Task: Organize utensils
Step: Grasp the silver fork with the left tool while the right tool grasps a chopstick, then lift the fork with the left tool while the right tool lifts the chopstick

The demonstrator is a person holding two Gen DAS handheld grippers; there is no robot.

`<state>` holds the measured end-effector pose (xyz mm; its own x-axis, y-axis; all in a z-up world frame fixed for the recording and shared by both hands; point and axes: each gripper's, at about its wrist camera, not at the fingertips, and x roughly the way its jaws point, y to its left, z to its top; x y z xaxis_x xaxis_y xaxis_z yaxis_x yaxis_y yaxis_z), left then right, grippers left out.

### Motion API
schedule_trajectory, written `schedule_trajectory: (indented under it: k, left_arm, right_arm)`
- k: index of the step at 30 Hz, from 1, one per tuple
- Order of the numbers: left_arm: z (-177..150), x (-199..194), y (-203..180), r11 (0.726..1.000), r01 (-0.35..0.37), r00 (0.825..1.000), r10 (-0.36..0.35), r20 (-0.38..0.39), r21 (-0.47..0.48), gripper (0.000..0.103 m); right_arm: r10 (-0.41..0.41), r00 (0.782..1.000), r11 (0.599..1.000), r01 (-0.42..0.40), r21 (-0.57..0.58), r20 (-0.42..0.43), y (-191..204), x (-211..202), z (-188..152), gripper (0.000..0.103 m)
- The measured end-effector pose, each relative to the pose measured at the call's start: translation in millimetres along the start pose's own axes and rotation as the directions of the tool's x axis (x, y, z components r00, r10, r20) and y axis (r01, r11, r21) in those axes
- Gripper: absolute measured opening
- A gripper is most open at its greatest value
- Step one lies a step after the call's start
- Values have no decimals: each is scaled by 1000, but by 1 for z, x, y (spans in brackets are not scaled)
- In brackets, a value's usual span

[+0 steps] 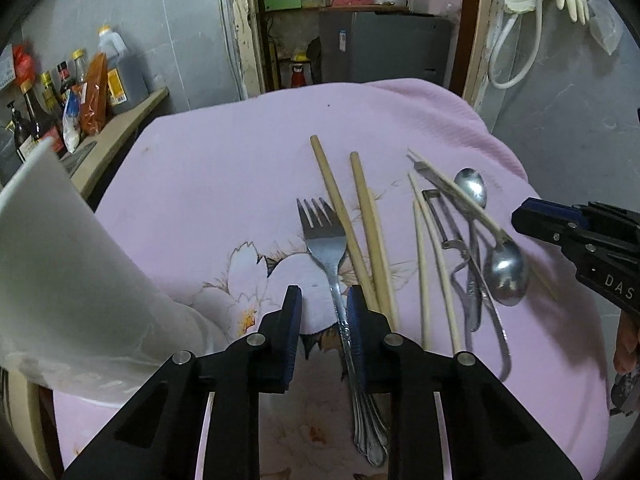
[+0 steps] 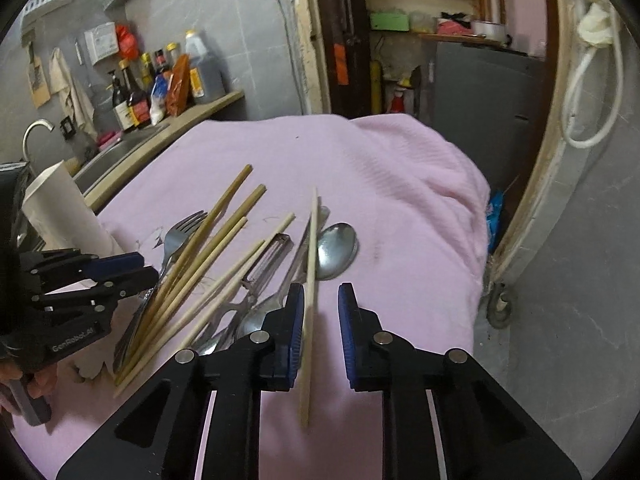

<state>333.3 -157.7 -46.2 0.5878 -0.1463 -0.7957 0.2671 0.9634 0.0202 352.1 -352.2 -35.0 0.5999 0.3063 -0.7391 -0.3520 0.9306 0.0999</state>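
Between our spread right gripper (image 2: 319,300) fingers, a pale chopstick (image 2: 310,304) points toward 12 o'clock beside the left pad; our left gripper (image 1: 323,300), fingers spread, straddles the fork (image 1: 334,264) handle.

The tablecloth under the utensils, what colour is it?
Pink tablecloth, with a flower print; the right wrist view shows it best.

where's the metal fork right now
The silver metal fork lies on the pink cloth, leftmost of the utensils, beside two thick wooden chopsticks. In the left wrist view its handle runs between the open left hand-held gripper fingers.
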Motion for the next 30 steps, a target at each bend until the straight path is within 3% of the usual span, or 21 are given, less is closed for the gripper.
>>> schedule_trajectory:
  k: [14, 16, 19, 30]
  left_arm:
    - [15, 22, 1, 1000, 26, 998, -27, -51, -17, 20]
    - [16, 23, 1, 999, 27, 998, -28, -53, -24, 14]
    - [17, 22, 3, 998, 46, 997, -48, -56, -42, 7]
    - [5, 6, 4, 990, 115, 991, -121, -64, -83, 4]
  right_arm:
    - [-44, 991, 999, 41, -26, -129, 1, 44, 18, 14]
    - [-40, 990, 999, 38, -18, -135, -1, 44, 19, 13]
    - [-40, 991, 999, 40, -8, -130, -3, 42, 17, 5]
    - [-4, 1000, 995, 7, 97, -26, -13, 6, -6, 3]
